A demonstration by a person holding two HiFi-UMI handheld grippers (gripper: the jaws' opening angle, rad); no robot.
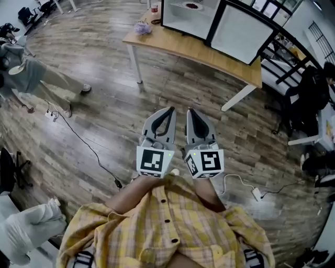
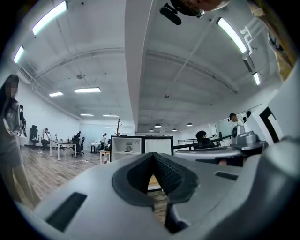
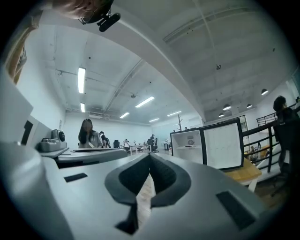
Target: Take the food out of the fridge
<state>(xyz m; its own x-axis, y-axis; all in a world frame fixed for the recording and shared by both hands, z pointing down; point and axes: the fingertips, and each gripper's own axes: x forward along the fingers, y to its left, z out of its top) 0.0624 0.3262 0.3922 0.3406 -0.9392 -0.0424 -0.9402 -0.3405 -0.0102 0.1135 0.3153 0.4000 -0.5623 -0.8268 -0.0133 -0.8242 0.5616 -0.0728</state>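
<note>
A small white fridge (image 1: 188,15) with a black frame stands on a wooden table (image 1: 199,52), its door (image 1: 243,32) swung open to the right. A plate with dark food (image 1: 192,6) shows inside it. My left gripper (image 1: 170,110) and right gripper (image 1: 189,111) are held side by side close to my chest. Both point level toward the table, well short of it. Each is shut with nothing between its fingers. The fridge (image 2: 126,147) stands far beyond the closed left gripper (image 2: 152,154). The right gripper view shows the fridge (image 3: 190,140) and its door (image 3: 222,143) beyond my right gripper (image 3: 150,157).
A purple bundle (image 1: 142,27) and a red cup (image 1: 154,8) sit at the table's left end. A person (image 1: 31,73) stands on the wooden floor at left, near a power strip (image 1: 51,116) and cable. A black rack (image 1: 285,63) and a seated person (image 1: 319,84) are at right.
</note>
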